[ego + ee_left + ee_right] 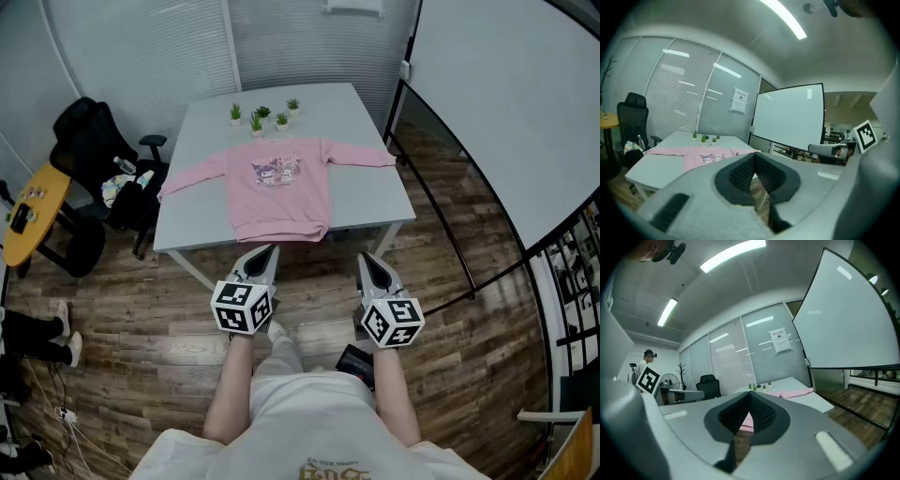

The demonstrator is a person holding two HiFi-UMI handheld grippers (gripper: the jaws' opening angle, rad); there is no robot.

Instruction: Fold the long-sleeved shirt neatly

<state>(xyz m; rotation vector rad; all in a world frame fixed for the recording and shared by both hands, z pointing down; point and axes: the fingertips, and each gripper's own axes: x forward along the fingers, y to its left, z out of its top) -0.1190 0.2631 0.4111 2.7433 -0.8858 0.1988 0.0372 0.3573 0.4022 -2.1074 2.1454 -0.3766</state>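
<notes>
Left claw [266, 250], right claw [369, 260] closed, side by side, short of shirt [279, 187]

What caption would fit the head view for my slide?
Pink long-sleeved shirt spread out on the grey table; left gripper and right gripper, both shut and empty, held short of its near edge.

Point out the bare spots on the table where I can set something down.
Bare table: the near left corner this side of the left sleeve, the near right corner this side of the right sleeve, and the far right corner beside the plants. Crowded: the middle, under the shirt, and the far edge at the plants.
</notes>
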